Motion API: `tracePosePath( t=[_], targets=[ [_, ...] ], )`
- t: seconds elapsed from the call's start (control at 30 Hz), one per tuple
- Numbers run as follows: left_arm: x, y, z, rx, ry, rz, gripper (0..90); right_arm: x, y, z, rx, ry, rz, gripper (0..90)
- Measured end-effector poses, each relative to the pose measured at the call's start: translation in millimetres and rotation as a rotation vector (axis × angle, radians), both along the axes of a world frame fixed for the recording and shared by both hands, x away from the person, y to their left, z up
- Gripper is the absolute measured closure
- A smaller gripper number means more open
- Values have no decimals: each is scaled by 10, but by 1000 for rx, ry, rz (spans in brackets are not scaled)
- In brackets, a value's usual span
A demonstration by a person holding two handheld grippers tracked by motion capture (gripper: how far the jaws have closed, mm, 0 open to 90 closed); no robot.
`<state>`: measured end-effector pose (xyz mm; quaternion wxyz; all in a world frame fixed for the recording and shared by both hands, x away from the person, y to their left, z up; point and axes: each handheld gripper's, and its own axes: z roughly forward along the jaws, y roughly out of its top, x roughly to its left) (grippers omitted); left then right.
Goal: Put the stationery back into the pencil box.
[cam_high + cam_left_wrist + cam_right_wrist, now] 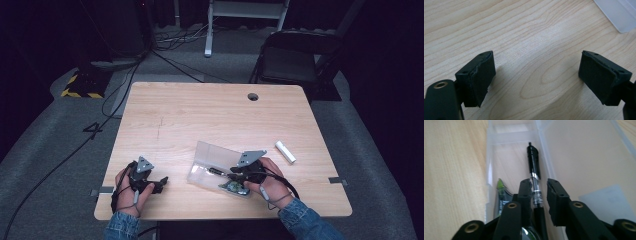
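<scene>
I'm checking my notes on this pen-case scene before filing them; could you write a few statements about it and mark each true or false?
1. A black pen with a clear barrel lies in the translucent plastic case. True.
2. The right gripper has the pen between its jaws. True; a gap shows beside the pen, so no firm clamp is visible.
3. The left gripper holds the case. False; its jaws stand wide apart over bare light wooden table.
4. The white cylinder lies inside the case. False; it lies on the table, apart from the case.
</scene>
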<state>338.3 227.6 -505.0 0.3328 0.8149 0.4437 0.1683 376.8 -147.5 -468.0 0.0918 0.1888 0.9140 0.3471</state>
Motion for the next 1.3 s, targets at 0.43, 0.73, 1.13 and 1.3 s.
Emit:
tracePosePath(
  t=[0.43, 0.73, 1.13, 1.3],
  targets=[
    [-8, -4, 3, 10, -8, -5, 152, 57, 213, -49, -25, 51, 54, 897],
    [-6, -2, 3, 11, -9, -7, 150, 74, 284, -109, -82, 66, 72, 894],
    [-6, -2, 3, 10, -8, -7, 149, 52, 296, -118, -107, 34, 108, 814],
    [-6, -2, 3, 11, -8, -7, 149, 32, 294, -96, -105, 17, 112, 781]
  ],
)
